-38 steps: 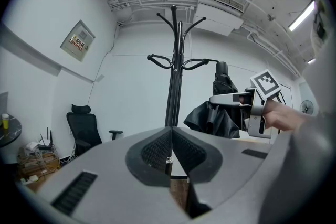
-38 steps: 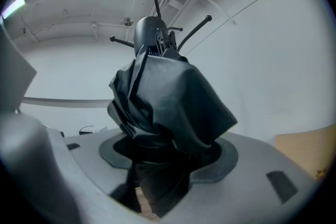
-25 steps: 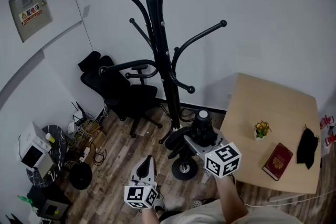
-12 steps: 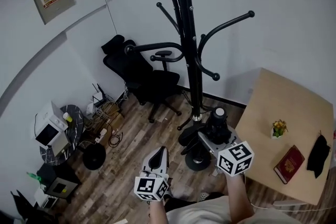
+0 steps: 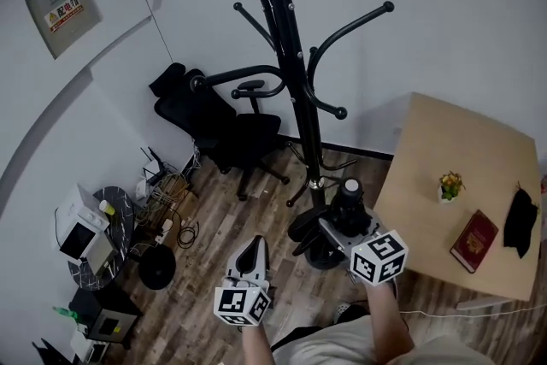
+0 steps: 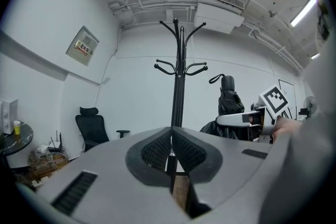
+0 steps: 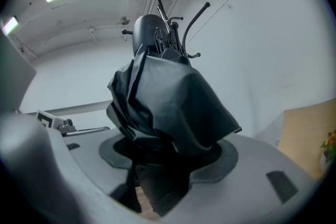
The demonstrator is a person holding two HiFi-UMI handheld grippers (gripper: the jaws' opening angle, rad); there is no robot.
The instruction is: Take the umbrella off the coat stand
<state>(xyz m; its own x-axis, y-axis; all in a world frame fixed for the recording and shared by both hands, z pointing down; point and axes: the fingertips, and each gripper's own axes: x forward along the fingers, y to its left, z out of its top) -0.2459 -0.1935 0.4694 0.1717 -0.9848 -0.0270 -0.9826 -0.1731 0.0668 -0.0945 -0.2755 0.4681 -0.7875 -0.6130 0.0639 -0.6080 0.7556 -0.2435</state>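
Small white-walled room with a wood-plank floor [image 5: 214, 222], seen from above. The black coat stand [image 5: 296, 73] is up against the back wall, hooks curving out to both sides. A black office chair [image 5: 226, 132] sits to its left, and there's an electrical box [image 5: 61, 6] high on the left wall. A round side table [image 5: 102, 256] with a white appliance on it is tucked in the lower left corner. On the right is a light wooden table [image 5: 427, 175] with a little potted plant [image 5: 449, 185], a red book [image 5: 475, 240] and some black item [image 5: 520, 220] I can't identify.

The umbrella [image 5: 346, 203] is off the stand's hooks. It's a folded black one clamped in the right gripper [image 5: 340, 226], held low over the floor, near the stand's foot and just beside the table's corner. In the right gripper view, the jaws sit a fair way apart with the bunched black fabric filling the gap between them, pads pressing on it. The umbrella's rounded end points up toward the stand behind it.

The left gripper [image 5: 254, 244] is lower left of that in the head view, over the floor and well apart from the umbrella. In the left gripper view its jaws are pressed together with nothing between them. It points level at the stand's pole, with the umbrella and the right gripper off to its right.
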